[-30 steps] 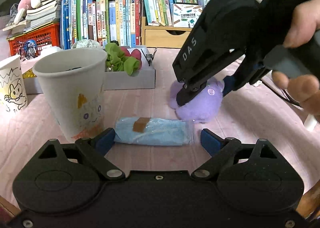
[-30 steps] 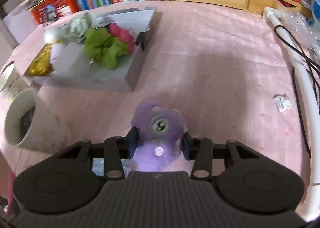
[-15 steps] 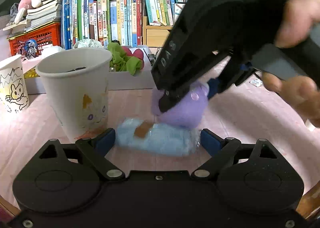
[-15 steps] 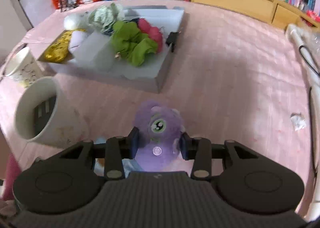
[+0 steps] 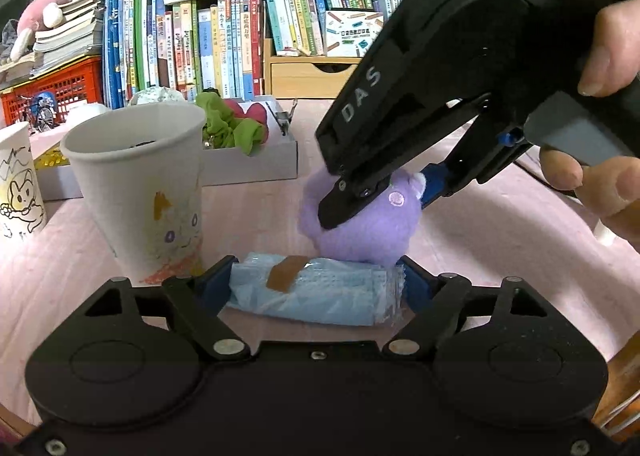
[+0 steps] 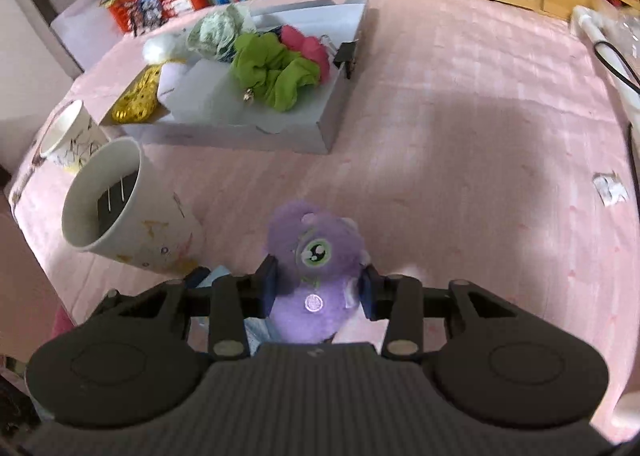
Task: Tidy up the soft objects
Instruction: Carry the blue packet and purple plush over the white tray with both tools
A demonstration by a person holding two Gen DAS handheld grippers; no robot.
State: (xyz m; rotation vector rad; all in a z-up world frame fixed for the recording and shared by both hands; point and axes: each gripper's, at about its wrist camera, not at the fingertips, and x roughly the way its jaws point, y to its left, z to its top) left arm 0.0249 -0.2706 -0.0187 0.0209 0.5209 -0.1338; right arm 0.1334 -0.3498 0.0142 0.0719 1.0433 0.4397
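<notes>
Nearest, the left gripper (image 5: 316, 286) has its jaws closing around a pale blue packet of face masks (image 5: 316, 292) lying flat on the pink tablecloth (image 6: 460, 128); the blue pads sit right at the packet's two ends, though whether they already press it cannot be told. Just beyond, the right gripper (image 6: 318, 288) is at a middling width, its pads squeezing the sides of a purple plush toy (image 6: 316, 256), which hangs just over the far edge of the packet. A hand (image 5: 600, 104) holds that gripper's handle at the right.

To the left stands a white paper cup (image 5: 140, 192) with something dark in it, and a second drawn-on cup (image 5: 18, 180) stands at the far left. Farther back, a shallow grey box (image 6: 332, 124) holds a green cloth scrunchie (image 6: 272, 68), a pink one, a pale rolled fabric and a gold sequinned piece, with a binder clip on its right wall.
</notes>
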